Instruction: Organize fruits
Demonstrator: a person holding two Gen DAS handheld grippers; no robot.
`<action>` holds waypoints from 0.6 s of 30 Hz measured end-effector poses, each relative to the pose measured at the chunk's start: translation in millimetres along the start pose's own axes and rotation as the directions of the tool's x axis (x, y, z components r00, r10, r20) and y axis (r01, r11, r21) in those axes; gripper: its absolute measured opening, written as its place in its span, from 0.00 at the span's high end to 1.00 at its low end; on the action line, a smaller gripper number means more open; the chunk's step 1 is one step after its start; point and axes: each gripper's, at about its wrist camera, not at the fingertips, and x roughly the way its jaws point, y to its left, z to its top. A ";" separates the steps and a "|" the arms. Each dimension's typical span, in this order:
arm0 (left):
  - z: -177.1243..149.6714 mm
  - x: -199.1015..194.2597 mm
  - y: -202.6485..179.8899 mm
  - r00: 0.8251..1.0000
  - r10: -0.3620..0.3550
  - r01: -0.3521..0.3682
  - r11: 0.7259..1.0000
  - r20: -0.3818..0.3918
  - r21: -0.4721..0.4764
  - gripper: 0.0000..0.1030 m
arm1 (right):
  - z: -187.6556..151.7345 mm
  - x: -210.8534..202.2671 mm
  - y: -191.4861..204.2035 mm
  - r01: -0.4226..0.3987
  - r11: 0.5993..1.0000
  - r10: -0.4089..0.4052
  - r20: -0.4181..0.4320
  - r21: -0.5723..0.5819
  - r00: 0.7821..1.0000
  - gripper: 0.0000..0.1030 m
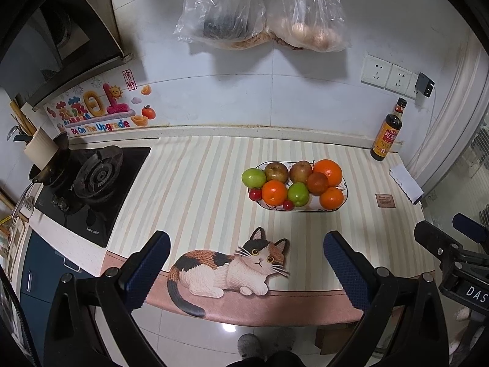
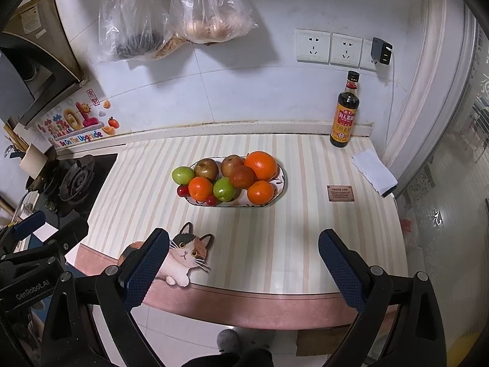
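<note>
An oval plate [image 1: 343, 197] [image 2: 282, 183] sits mid-counter on the striped mat, piled with fruit: oranges [image 1: 327, 172] [image 2: 260, 165], green apples [image 1: 254, 177] [image 2: 183, 175], brownish apples [image 1: 276, 172] [image 2: 207, 168] and small red fruits [image 1: 255, 194] [image 2: 182, 190]. My left gripper [image 1: 246, 246] is open and empty, back at the counter's front edge, well short of the plate. My right gripper [image 2: 243, 241] is open and empty, also at the front edge. Each gripper shows at the side of the other's view.
A soy sauce bottle [image 2: 345, 113] stands at the back right by the wall sockets. A folded white cloth [image 2: 373, 172] and a small brown card [image 2: 341, 193] lie right of the plate. A gas stove [image 1: 97, 174] is left. Plastic bags [image 1: 262, 9] hang on the wall.
</note>
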 end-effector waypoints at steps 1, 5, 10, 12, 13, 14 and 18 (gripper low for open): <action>0.0 0.0 -0.1 1.000 0.000 0.000 1.000 0.000 0.000 0.00 | -0.1 -0.1 0.0 0.000 1.000 0.000 0.000 0.001 1.000 0.03; -0.3 -0.2 -0.3 1.000 0.000 0.000 1.000 0.000 0.000 0.00 | 0.0 -1.3 0.5 -0.001 1.000 0.001 0.000 0.000 1.000 0.03; 0.0 -1.9 -0.1 1.000 0.000 0.000 1.000 0.001 -0.003 0.00 | 0.7 -4.6 4.2 -0.003 1.000 0.003 0.002 0.003 1.000 0.03; -0.3 -2.0 -0.2 1.000 0.001 -0.001 1.000 0.001 -0.004 0.00 | 1.1 -5.3 4.7 -0.004 1.000 0.004 0.002 0.005 1.000 0.03; -0.4 -2.1 -0.1 1.000 0.001 -0.001 1.000 0.002 -0.003 0.00 | 0.6 -6.0 5.1 -0.003 1.000 0.003 0.003 0.006 1.000 0.03; -0.5 -2.0 -0.1 1.000 0.000 0.000 1.000 0.002 -0.003 0.00 | 0.6 -5.8 5.0 -0.003 1.000 0.003 0.003 0.005 1.000 0.03; 1.4 -2.9 0.9 1.000 -0.001 0.001 1.000 0.005 -0.002 0.00 | 1.1 -6.0 6.0 -0.003 1.000 0.003 0.002 0.003 1.000 0.03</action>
